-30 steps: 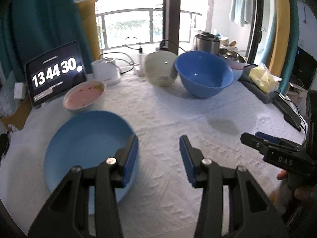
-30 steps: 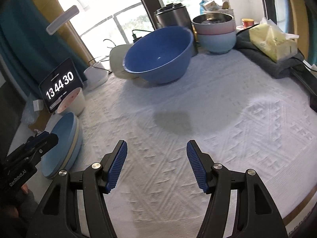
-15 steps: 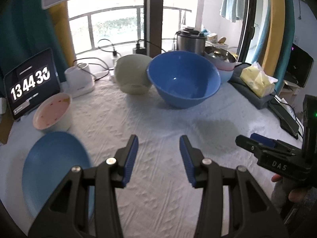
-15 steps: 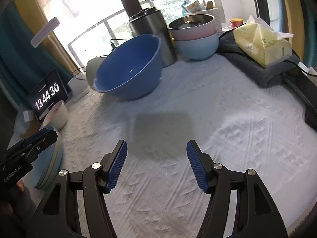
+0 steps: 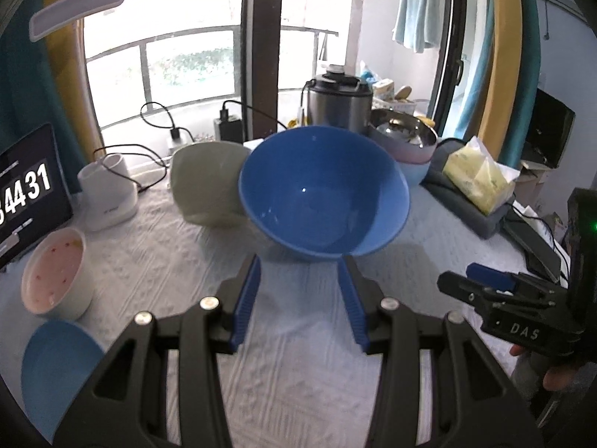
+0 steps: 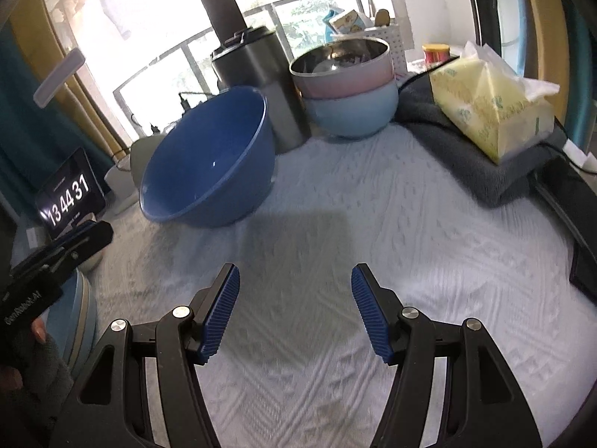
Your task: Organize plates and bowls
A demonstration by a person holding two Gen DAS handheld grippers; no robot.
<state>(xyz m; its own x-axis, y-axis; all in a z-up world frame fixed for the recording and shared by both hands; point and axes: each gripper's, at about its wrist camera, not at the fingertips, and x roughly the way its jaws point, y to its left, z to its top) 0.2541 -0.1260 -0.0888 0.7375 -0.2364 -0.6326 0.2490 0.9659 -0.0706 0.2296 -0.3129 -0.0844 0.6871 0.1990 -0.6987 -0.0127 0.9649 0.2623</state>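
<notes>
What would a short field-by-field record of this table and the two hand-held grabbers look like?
surface: white cloth
big bowl: blue bowl, tilted, empty
behind it: green bowl, on its side
stack: pink bowl in pale blue bowl
near left: speckled bowl, blue plate
left gripper: open, empty, facing the blue bowl
right gripper: open, empty, over bare cloth
clock: tablet

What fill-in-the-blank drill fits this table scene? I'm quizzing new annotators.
1. The big blue bowl is tipped and leans against the ____ bowl behind it.
2. The pink bowl is stacked in a light ____ bowl.
3. Both the left gripper and the right gripper hold ____.
4. The tissue pack rests on a folded ____ cloth.

Missing words: green; blue; nothing; grey
</notes>
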